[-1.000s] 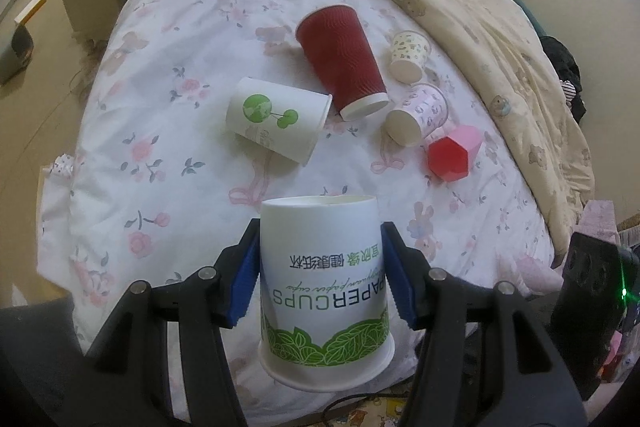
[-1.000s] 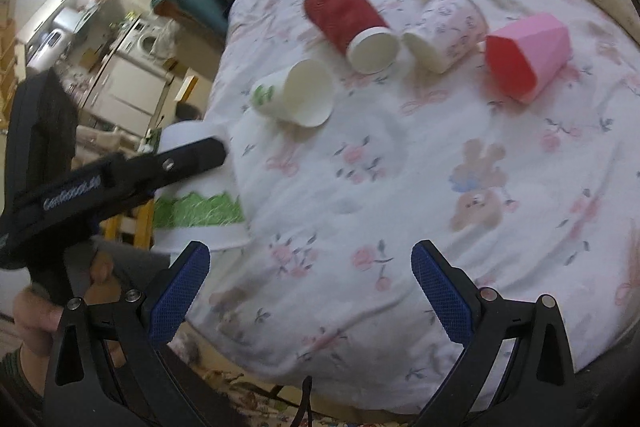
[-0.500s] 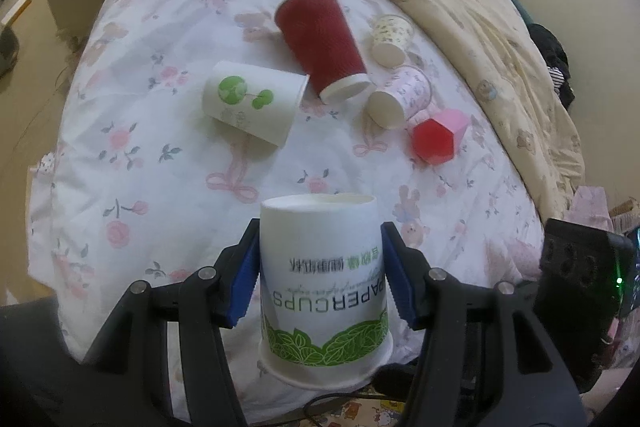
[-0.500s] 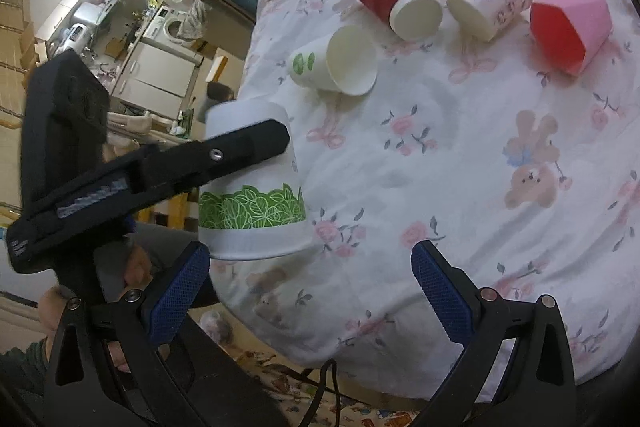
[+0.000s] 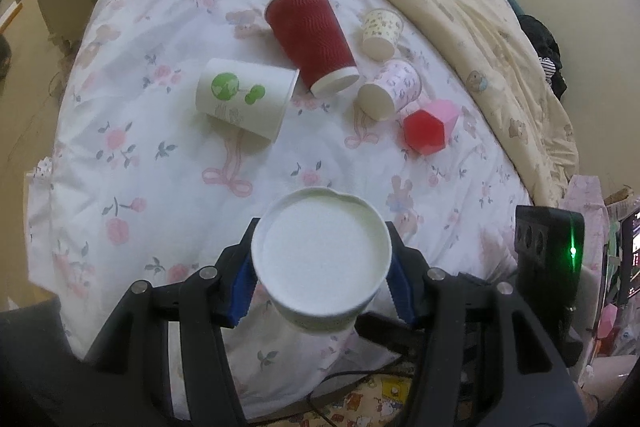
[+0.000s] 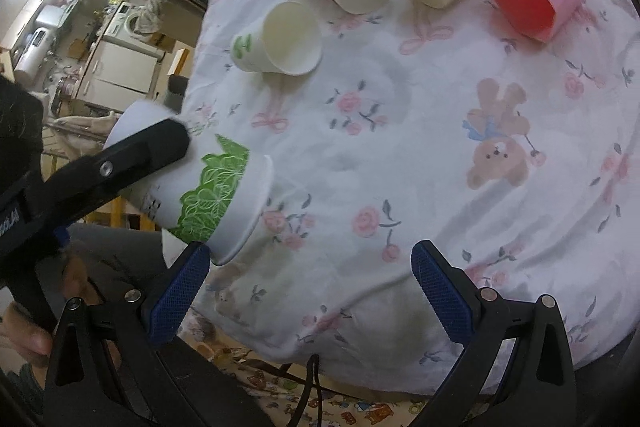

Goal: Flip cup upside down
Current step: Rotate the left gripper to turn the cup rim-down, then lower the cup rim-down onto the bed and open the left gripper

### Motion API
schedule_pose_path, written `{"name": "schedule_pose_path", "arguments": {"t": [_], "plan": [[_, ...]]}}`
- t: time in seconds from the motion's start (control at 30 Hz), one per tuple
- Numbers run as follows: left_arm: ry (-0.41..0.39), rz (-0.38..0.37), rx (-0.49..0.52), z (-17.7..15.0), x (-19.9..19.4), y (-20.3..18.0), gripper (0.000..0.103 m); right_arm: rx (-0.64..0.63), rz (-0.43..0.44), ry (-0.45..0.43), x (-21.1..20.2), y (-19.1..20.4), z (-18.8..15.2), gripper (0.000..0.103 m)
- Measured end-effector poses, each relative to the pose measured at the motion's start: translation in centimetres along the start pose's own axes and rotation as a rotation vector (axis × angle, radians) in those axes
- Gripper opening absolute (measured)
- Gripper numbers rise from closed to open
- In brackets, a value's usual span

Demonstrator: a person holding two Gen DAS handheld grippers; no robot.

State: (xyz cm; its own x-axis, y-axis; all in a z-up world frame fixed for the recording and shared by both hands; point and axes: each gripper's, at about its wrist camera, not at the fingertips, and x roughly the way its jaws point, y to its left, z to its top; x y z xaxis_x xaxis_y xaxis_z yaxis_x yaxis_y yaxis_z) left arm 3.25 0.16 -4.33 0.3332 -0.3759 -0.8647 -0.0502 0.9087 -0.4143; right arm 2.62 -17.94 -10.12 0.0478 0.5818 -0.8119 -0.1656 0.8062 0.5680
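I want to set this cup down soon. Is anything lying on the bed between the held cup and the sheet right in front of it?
Nothing visible. The white paper cup with green leaves, clamped in the left gripper, faces bare floral bedsheet; other cups lie farther away.

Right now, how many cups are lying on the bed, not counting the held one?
5, all on their sides: green-print white cup leftmost, red ribbed cup, small patterned cup farthest, pink-print cup, faceted pink cup rightmost. None looks hidden.
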Motion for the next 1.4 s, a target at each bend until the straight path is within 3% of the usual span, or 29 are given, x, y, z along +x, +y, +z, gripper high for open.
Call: {"name": "schedule_pose_path", "arguments": {"t": [0.2, 0.3, 0.4, 0.53, 0.67, 0.8, 1.0, 1.13, 1.4], "plan": [[0.012, -0.002, 0.009, -0.3, 0.1, -0.1, 0.052, -0.001, -0.058, 0.003, 0.1, -0.5, 0.1, 0.103], [0.006, 0.057, 0.019, -0.2, -0.1, 0.0, 0.052, 0.009, -0.071, -0.011, -0.6, -0.6, 0.1, 0.102], [-0.003, 0.147, 0.044, 0.4, -0.3, 0.2, 0.052, 0.017, -0.122, -0.134, -4.0, -1.3, 0.0, 0.102], [-0.011, 0.198, 0.068, 1.4, 0.5, -0.8, 0.052, 0.106, -0.117, -0.249, -7.4, -3.5, 0.2, 0.102], [-0.041, 0.213, 0.072, 2.7, 1.6, -2.7, 0.052, 0.234, -0.092, -0.286, -8.8, -6.3, -0.3, 0.102], [-0.069, 0.229, 0.083, 3.8, 3.3, -4.7, 0.052, 0.284, -0.139, -0.323, -9.9, -7.7, -0.7, 0.102], [-0.091, 0.271, 0.090, 4.8, 6.7, -6.3, 0.052, 0.294, -0.133, -0.326, -10.6, -8.0, -0.9, 0.102], [-0.058, 0.293, 0.075, 5.0, 9.4, -6.1, 0.052, 0.277, -0.142, -0.318, -10.3, -7.9, -0.8, 0.102], [-0.042, 0.328, 0.064, 5.1, 11.2, -5.7, 0.053, 0.233, -0.157, -0.305, -10.2, -7.3, -0.8, 0.102]]}}
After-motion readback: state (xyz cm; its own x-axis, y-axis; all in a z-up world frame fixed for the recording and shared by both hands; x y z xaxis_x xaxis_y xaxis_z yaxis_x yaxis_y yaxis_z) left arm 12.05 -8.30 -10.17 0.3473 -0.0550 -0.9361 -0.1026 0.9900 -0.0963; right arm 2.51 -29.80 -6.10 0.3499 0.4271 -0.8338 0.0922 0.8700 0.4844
